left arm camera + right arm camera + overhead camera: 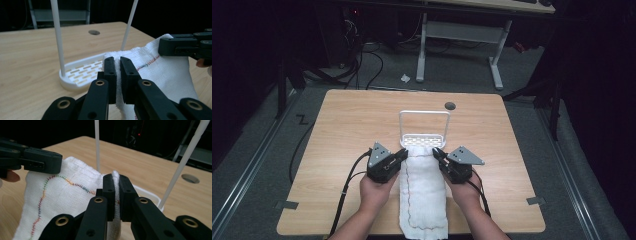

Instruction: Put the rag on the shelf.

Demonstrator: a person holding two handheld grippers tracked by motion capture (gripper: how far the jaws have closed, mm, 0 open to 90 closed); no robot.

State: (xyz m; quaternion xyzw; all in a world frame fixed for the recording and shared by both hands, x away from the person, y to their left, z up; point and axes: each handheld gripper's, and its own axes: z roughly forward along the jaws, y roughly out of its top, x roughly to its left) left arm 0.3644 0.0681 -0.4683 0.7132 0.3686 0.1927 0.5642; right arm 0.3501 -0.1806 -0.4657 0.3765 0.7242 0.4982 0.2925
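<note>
**Both claws clamped on the far corners of the cloth**

The left claw is closed on the white woven cloth with multicoloured stitching. Its two black jaws stand almost together, with a fold of the cloth's far left corner pinched between the pads, as the left gripper view shows. The right claw is closed in the same way on the far right corner; in the right gripper view a thin ridge of cloth stands up between its jaws.

The cloth spans the gap between the two claws. From there it runs back toward the person, between the two hands, and lies along the light wooden surface to its near edge. The stitched line runs down the cloth on the left claw's side.

Just beyond both claw tips stands the white plastic rack with a slotted base and an upright hoop-shaped bar. The slotted base lies immediately ahead of the pinched corners. A round grommet hole sits in the surface farther beyond the right claw.
</note>
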